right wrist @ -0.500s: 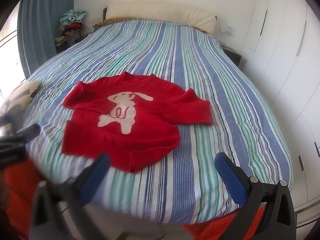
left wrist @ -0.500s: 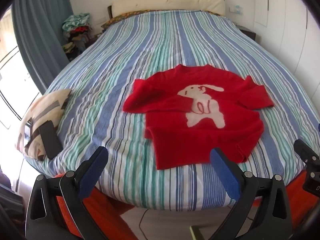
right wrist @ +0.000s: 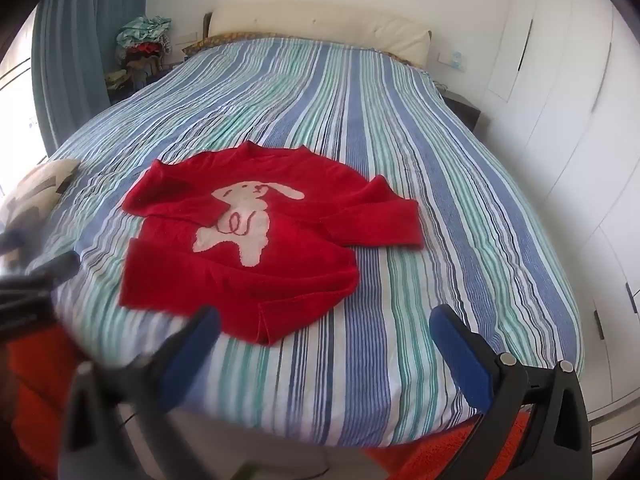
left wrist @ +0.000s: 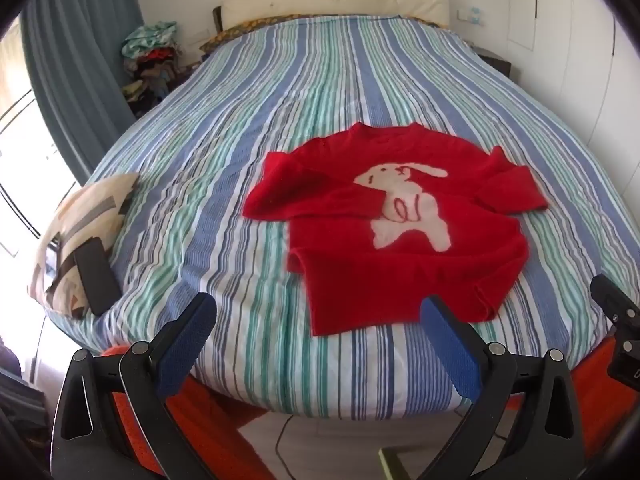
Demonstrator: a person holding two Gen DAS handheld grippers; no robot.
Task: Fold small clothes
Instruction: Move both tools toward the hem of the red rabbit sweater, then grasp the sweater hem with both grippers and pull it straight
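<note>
one red sweater (left wrist: pixel 404 224), two empty wide-spread tongs (left wrist: pixel 320 344).

A red sweater (left wrist: pixel 404 248) with a white rabbit is laid flat on the bed (left wrist: pixel 280 120), one sleeve folded across the chest.

Sweaters: one, the red sweater (left wrist: pixel 404 236) (right wrist: pixel 256 248), on the striped bed (left wrist: pixel 320 100) (right wrist: pixel 400 140), toward the foot end.
Rabbit pictures: one white rabbit motif (left wrist: pixel 408 208) (right wrist: pixel 244 220), on that sweater's front.
Sleeves: two, both folded over the sweater's body.
Beds: one.
Cushions: one patterned cushion (left wrist: pixel 80 224) (right wrist: pixel 36 188), at the bed's window-side corner.
Dark flat objects: one dark flat object (left wrist: pixel 96 276), lying on that cushion.
Clothes heaps: one clothes pile (left wrist: pixel 150 60) (right wrist: pixel 142 48), beside the bed's head end.
Curtains: one blue curtain (left wrist: pixel 80 60) (right wrist: pixel 76 72), next to that pile.
Grippers: two, the left gripper (left wrist: pixel 316 344) and the right gripper (right wrist: pixel 324 344), each with two blue-padded fingers spread apart, at the bed's foot.
</note>
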